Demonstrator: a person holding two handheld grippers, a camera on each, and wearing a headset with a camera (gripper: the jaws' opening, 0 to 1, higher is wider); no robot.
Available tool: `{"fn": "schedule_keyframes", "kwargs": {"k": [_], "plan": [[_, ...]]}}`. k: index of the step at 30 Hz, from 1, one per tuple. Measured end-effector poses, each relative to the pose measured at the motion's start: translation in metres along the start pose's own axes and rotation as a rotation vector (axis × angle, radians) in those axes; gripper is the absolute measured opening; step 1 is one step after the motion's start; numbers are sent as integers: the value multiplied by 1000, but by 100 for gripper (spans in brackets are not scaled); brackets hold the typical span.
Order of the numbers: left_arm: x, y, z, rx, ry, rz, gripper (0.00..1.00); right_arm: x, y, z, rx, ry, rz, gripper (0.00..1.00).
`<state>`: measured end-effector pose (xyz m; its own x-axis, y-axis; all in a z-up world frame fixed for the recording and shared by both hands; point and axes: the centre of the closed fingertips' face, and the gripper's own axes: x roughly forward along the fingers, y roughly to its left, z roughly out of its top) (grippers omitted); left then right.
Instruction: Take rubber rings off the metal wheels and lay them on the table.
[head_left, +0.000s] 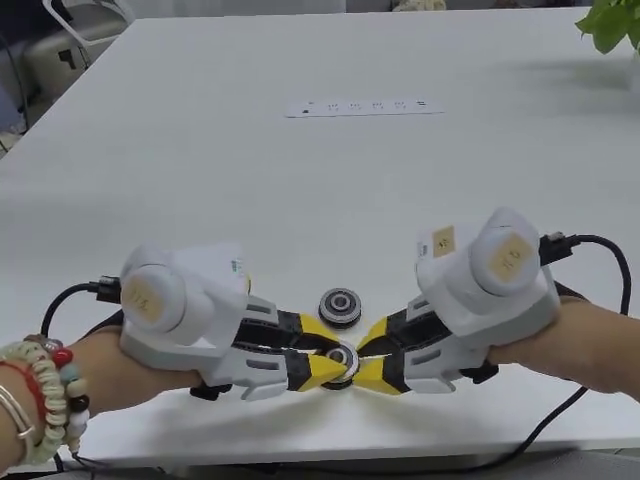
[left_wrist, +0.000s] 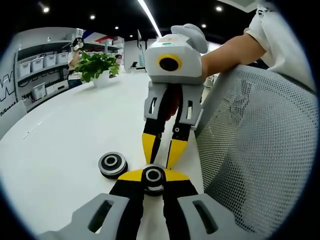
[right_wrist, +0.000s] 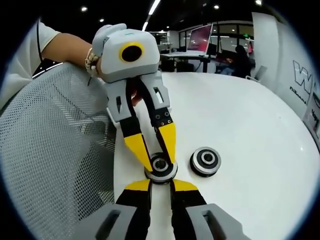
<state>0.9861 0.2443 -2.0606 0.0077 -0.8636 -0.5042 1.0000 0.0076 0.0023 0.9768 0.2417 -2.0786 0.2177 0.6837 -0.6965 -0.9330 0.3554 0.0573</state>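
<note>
Work at near edge of surface (head_left: 200, 150), open room far, left and right, left gripper (head_left: 328, 363) clamped on wheel (head_left: 342, 361), right gripper (head_left: 362, 362) tips nearly together at wheel's right rim, grip unclear, second wheel (head_left: 340, 306) just beyond, free

Worktop (head_left: 300, 180): plain white. Left gripper (head_left: 330, 362) and right gripper (head_left: 362, 360): white-grey shells, black arms, yellow jaws. Near wheel (head_left: 343, 360) and far wheel (head_left: 340, 306): silver hubs, black rings. Bracelet (head_left: 45, 385): red and cream beads. Plant (head_left: 612, 22): green. Cable (head_left: 600, 250): black. Chair back (left_wrist: 260, 150): grey mesh pattern.
</note>
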Motion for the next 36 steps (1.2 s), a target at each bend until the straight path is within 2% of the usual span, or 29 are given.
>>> {"fn": "schedule_keyframes", "kwargs": {"k": [3,10,13,16,18,19,36], "plan": [[0,1,0,-3,0,2,8,-1,-4,0,-21,8,-24,0],[0,1,0,-2,1,3,8,2,-4,-2,47,9,-20,0],[0,1,0,-3,0,2,8,2,-2,-1,62,3,-8,6],[0,1,0,-3,-1,2,8,5,2,9,96,-54,3,20],[0,1,0,-3,-1,2,8,8,2,10,80,-47,-3,23],[0,1,0,-4,-2,3,8,11,-2,13,39,-51,-25,24],[1,0,1,-9,-8,0,8,3,1,8,5,-25,-4,18]]}}
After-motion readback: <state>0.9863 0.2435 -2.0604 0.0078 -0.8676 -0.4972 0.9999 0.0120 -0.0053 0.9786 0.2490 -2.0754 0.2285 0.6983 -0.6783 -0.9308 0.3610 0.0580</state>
